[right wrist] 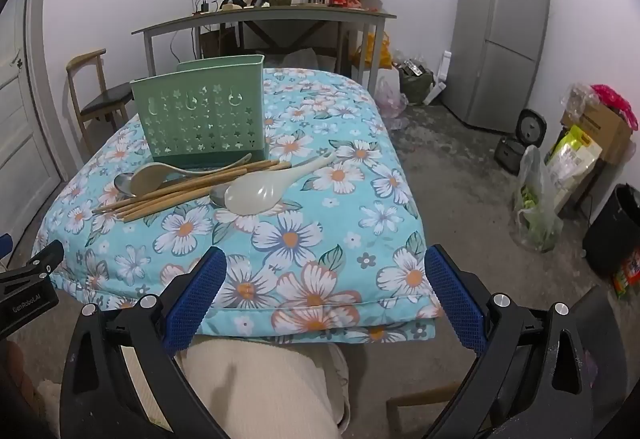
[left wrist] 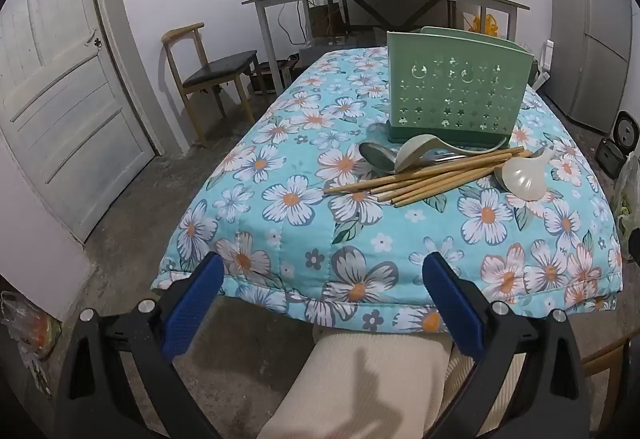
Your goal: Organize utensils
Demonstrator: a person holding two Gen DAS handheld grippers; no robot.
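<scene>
Fingers (left wrist: 200, 295) wide apart, nr quilt (left wrist: 280, 239) edge, chopsticks (left wrist: 424, 175) well beyond.

Bare floral quilt (right wrist: 304, 239) lies clear up to the utensil pile (right wrist: 192, 187), with the green holder (right wrist: 200, 119) just behind blocking the far side.

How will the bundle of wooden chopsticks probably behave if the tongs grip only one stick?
The long thin wooden chopsticks look stiff and light, so one should lift easily. They lie in a loose crossed pile, partly under the beige plastic spoon, so neighbours may roll or shift. The padded floral cloth probably limits rolling.
</scene>
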